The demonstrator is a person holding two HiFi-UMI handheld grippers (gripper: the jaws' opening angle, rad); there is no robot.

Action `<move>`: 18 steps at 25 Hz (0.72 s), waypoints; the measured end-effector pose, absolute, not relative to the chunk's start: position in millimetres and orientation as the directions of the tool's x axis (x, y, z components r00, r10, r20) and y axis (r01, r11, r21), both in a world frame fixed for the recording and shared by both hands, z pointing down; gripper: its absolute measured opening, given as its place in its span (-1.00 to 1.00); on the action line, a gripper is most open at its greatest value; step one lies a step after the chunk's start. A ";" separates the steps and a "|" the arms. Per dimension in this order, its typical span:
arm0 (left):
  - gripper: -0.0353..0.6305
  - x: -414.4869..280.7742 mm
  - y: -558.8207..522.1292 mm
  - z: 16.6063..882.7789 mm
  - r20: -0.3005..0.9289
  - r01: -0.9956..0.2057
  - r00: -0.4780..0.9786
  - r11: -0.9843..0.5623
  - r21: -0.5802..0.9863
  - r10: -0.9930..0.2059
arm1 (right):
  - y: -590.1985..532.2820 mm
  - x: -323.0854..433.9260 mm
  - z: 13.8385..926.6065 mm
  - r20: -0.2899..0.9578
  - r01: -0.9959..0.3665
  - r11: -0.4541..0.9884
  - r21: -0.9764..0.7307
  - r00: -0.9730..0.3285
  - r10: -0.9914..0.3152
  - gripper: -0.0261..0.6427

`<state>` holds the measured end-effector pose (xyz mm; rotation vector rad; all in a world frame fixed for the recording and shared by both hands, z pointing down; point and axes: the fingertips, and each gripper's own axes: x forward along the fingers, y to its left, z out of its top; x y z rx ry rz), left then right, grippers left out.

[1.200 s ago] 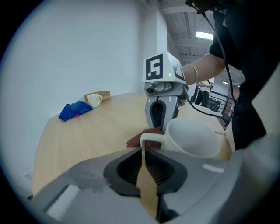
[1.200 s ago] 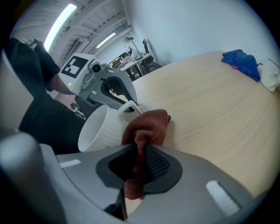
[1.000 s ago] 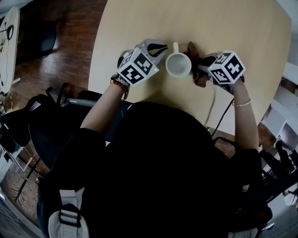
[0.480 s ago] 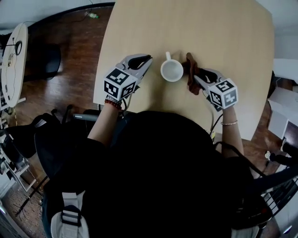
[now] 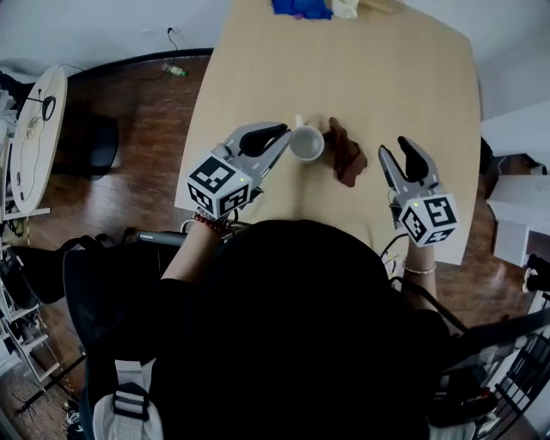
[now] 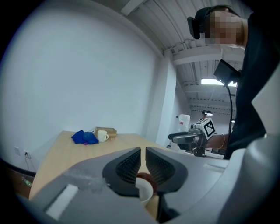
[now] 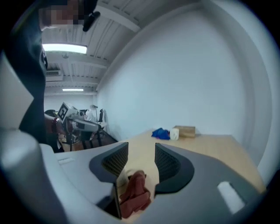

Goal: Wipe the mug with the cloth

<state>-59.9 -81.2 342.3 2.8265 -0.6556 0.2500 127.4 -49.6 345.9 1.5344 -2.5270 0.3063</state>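
A white mug (image 5: 307, 143) stands upright on the pale wooden table (image 5: 412, 77), and a brown cloth (image 5: 345, 153) lies crumpled just right of it. My left gripper (image 5: 282, 131) hovers at the mug's left, above the table, jaws together with nothing between them; in the left gripper view (image 6: 143, 154) the mug (image 6: 144, 194) shows below its tips. My right gripper (image 5: 395, 148) is lifted off to the right of the cloth. Its jaws have just been opening and nothing is between them; in the right gripper view (image 7: 141, 151) the cloth (image 7: 135, 192) lies underneath.
At the table's far end lie a blue cloth (image 5: 301, 7), a second white mug (image 6: 102, 136) and a small brown box (image 7: 186, 131). A round white table (image 5: 34, 129) stands left over the wooden floor. Dark chairs (image 5: 94, 258) are near the person.
The right gripper let go of the cloth and opened. Both grippers rose and drew back from the mug; the cloth now rests on the table beside it.
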 end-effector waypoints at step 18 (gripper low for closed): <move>-0.82 -23.8 -47.9 296.6 0.124 -0.424 0.902 -0.901 0.091 -0.413 | -24.1 138.8 300.6 0.112 -0.939 0.345 -0.008 -0.344 -0.932 -0.38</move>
